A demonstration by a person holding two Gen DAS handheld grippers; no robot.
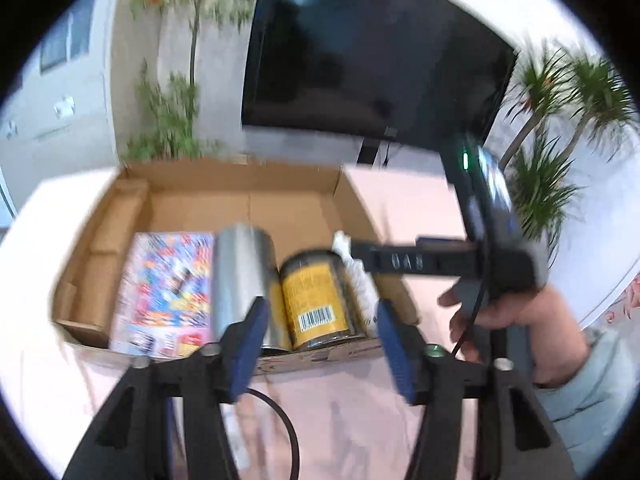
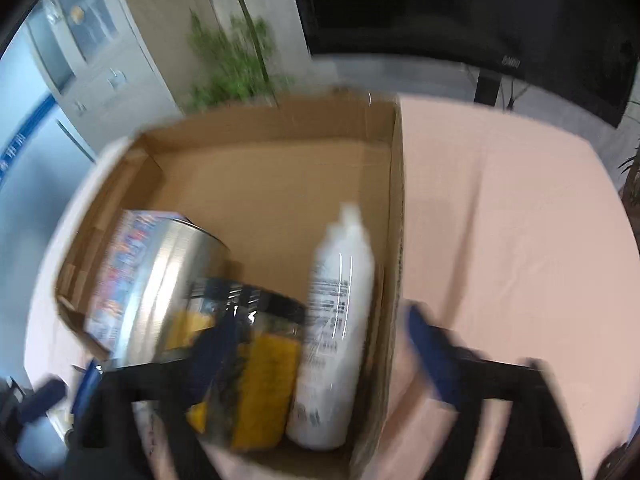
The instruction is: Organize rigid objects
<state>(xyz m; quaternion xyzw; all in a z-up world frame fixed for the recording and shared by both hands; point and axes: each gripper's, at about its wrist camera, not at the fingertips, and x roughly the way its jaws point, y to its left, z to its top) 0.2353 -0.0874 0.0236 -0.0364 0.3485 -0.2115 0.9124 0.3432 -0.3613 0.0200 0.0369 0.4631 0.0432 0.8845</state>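
**Blue pads spread on both grippers, nothing pinched**

Blue-padded left gripper (image 1: 320, 336) nearest in left view, jaws apart, no object between pads, hovering at near edge of box (image 1: 100, 240). Right gripper (image 2: 320, 364) likewise wide, pads clear of everything, over near right corner of box.

Inside cardboard box, near end, left to right: colourful packet (image 1: 168, 292) flat on floor, steel can (image 1: 244, 280) upright just beside it, yellow-label can (image 1: 316, 300) touching steel can, white bottle (image 2: 340, 320) lying along right wall. Far half of box bare cardboard.

Box on pink cloth (image 2: 500, 220). Person's hand (image 1: 516, 312) holding right gripper visible at right of left view.

Beyond: dark monitor (image 1: 372, 52), plants (image 1: 568, 92) on both sides. Heavy motion blur in both views.
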